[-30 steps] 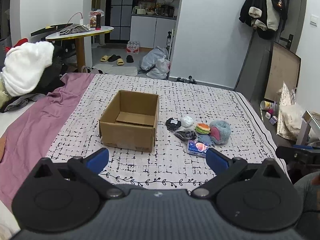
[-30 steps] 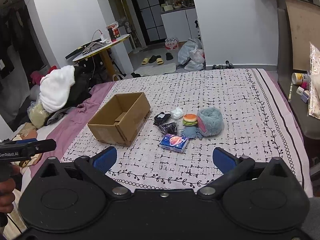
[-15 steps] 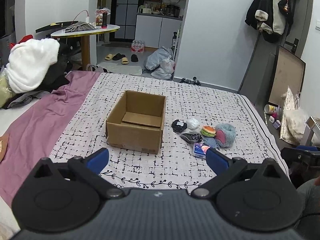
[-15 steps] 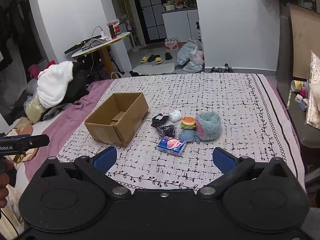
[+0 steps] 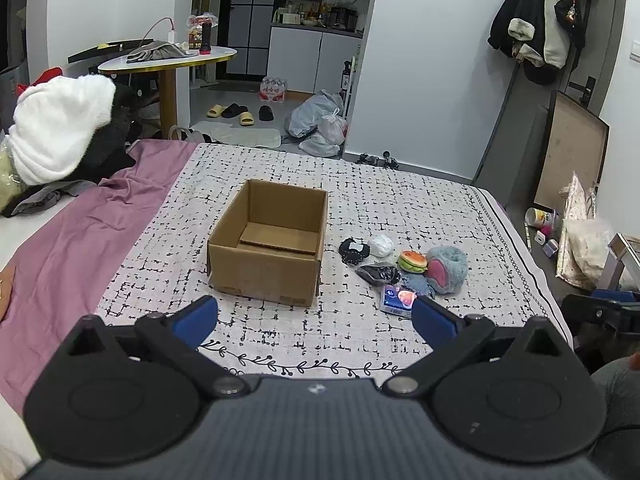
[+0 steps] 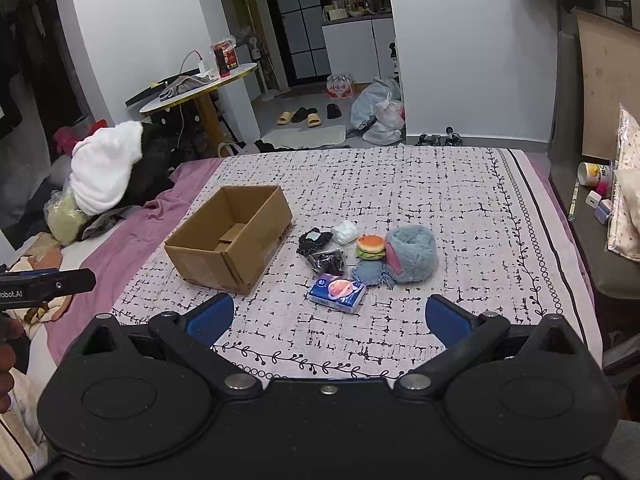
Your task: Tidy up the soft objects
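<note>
An open, empty cardboard box [image 5: 267, 246] [image 6: 230, 236] stands on the patterned bedspread [image 5: 360, 192]. To its right lies a cluster of soft objects: a blue-grey plush [image 5: 447, 263] [image 6: 410, 253], a burger toy [image 5: 412, 260] [image 6: 370, 245], a white bundle [image 5: 380, 245] [image 6: 345, 231], two black bundles [image 5: 353, 249] [image 6: 328, 261], a blue cloth [image 6: 370, 271] and a blue tissue pack [image 5: 396, 298] [image 6: 337, 292]. My left gripper [image 5: 314, 316] and right gripper [image 6: 326, 318] are both open and empty, held back near the bed's front edge.
A purple sheet [image 5: 60, 248] covers the bed's left side, with a pile of white and dark clothes [image 5: 60, 136] beyond it. A round table [image 5: 168, 60] stands behind. Bags and shoes lie on the floor past the bed. Clutter sits on the right.
Both grippers have pulled back and risen a little, so the box and soft objects look smaller and farther. Both stay open and empty.
</note>
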`<action>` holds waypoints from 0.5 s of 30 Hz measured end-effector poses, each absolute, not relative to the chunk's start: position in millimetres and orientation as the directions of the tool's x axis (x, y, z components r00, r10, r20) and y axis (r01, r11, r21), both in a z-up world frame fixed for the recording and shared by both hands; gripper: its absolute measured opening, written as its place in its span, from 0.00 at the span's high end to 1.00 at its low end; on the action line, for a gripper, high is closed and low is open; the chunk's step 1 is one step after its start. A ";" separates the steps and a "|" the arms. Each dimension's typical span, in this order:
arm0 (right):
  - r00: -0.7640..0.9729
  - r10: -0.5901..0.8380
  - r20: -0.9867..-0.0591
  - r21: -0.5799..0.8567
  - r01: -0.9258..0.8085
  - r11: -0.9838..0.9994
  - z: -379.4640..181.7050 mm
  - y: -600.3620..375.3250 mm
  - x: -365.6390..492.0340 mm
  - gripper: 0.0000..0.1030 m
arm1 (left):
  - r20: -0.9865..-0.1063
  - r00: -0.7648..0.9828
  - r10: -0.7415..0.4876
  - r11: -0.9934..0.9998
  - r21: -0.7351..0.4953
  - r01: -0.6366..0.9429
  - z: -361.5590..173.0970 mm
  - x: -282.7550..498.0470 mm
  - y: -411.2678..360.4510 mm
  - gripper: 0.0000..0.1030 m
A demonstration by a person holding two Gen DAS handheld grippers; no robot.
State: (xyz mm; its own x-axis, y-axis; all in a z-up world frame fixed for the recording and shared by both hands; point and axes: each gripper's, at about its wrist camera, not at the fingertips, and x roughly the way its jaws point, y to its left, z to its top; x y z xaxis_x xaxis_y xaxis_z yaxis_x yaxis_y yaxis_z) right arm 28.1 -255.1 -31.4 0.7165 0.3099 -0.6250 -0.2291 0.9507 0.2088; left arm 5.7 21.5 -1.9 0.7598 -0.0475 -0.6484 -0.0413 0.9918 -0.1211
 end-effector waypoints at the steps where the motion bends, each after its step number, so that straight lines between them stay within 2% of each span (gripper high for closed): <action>1: 0.717 0.311 -0.624 0.210 -0.230 0.950 -30.6 -255.5 28.0 0.00 | -0.647 0.761 -0.047 0.992 -0.121 -0.041 -1.4 5.3 20.8 0.01; 15: 0.727 0.322 -0.606 0.199 -0.253 0.947 -29.9 -256.1 20.8 0.00 | -0.635 0.771 -0.049 0.992 -0.120 -0.036 -0.6 -0.9 12.4 0.01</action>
